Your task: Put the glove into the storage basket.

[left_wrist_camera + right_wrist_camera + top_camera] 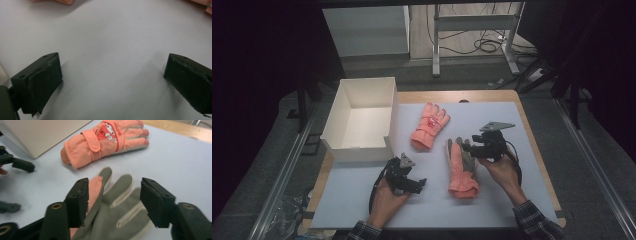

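Note:
Two salmon-pink winter gloves lie on the white mat [512, 200]. The far glove [429, 126] [105, 140] rests back up, showing a strap and a cartoon patch. The near glove [460, 167] [117, 202] lies palm up, its palm and fingers grey. My right gripper [467, 145] [112, 187] hovers over that glove's fingers with its jaws apart and its pads off the fabric. My left gripper [419, 185] [112, 67] stands open low over bare mat to the left of the near glove's cuff, with nothing between its jaws.
An open white box [359, 150] [37, 135] stands at the table's left, close to the far glove's cuff. The wooden table edge [457, 94] frames the mat. Beyond the table are metal table legs and cables on the floor [482, 45].

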`<state>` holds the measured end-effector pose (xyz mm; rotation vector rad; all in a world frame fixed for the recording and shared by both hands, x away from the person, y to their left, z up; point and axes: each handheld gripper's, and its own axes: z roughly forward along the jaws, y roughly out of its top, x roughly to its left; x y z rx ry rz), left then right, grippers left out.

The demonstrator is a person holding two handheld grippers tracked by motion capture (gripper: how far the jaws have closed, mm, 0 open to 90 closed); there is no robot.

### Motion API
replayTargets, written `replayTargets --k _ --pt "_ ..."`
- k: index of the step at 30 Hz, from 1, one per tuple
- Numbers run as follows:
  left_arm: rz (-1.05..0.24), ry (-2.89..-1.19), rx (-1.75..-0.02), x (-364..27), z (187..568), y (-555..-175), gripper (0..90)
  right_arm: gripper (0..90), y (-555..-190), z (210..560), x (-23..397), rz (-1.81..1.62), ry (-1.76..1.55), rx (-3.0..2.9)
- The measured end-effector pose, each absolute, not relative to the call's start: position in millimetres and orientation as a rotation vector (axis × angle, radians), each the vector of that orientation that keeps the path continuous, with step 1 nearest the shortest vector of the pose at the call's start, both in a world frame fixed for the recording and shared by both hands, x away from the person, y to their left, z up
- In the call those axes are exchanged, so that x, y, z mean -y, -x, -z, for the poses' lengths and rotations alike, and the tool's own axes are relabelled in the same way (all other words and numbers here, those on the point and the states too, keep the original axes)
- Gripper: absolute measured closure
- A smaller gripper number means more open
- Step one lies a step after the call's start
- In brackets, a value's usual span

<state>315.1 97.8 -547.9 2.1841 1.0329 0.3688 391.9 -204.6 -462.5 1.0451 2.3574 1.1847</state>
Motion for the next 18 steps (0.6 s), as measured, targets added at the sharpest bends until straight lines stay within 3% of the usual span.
replayTargets --k 7,18 --pt "-0.369 -2.183 -1.034 -97.8 548.0 -315.0 1.5 26.3 -414.3 458.8 177.3 -1.139 -1.028 -2.383" --pt "-0.367 -2.183 -1.035 -97.8 548.1 -315.0 1.5 24.9 -450.1 457.0 150.7 -1.103 -1.021 -2.452"
